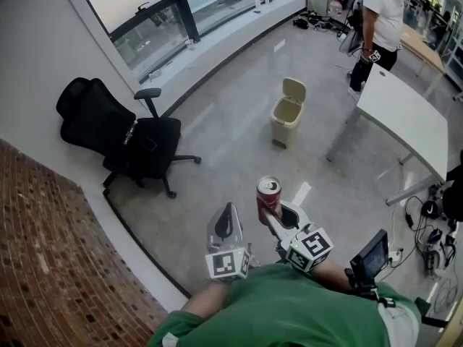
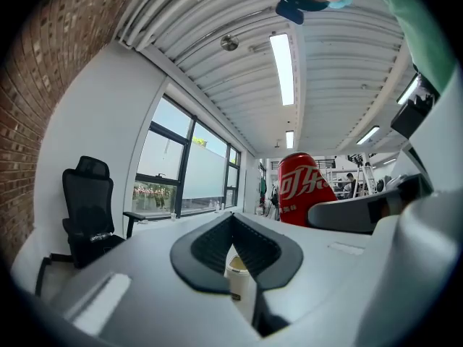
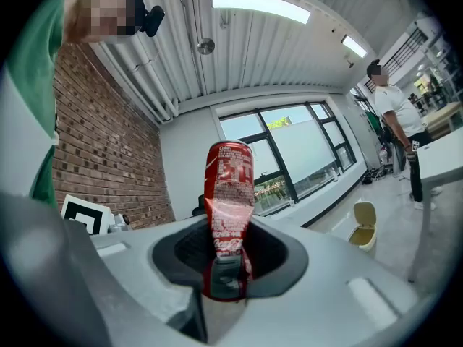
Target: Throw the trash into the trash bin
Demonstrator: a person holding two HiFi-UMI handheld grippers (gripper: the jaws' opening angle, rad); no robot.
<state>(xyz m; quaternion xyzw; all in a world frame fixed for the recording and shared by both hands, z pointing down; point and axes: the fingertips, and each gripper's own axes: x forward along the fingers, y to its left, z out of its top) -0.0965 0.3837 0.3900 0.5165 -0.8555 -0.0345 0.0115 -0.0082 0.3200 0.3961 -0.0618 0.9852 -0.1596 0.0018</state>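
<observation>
Nearest, along the bottom edge of the head view: a green shirt (image 1: 289, 313). Just above it, left of centre, the left gripper (image 1: 227, 212), jaws drawn together at the tips with only a slim gap behind them, holding nothing. Immediately to its right, the right gripper (image 1: 275, 212), jaws partway apart and clamped on a red can (image 1: 268, 194), upright, silver top toward the camera. In the right gripper view, dented at the waist, pinched there between the dark pads. At lower right, a small screen (image 1: 370, 255). Filling the lower left corner, a brick wall (image 1: 43, 266).

Further up, on the grey floor (image 1: 231, 121), left of centre: a black office chair (image 1: 137, 143), well apart from the can. Above centre, the cream trash bin (image 1: 287, 114), lid flipped up, standing alone on the floor, well ahead of both grippers and near the leg of a white desk (image 1: 401, 114) at right. Visible also through the gap behind the left jaws in the left gripper view.

Farthest, at upper left, a row of windows (image 1: 159, 13). At upper right, a person (image 1: 382, 16) in a white top, beside the desk's far end.
</observation>
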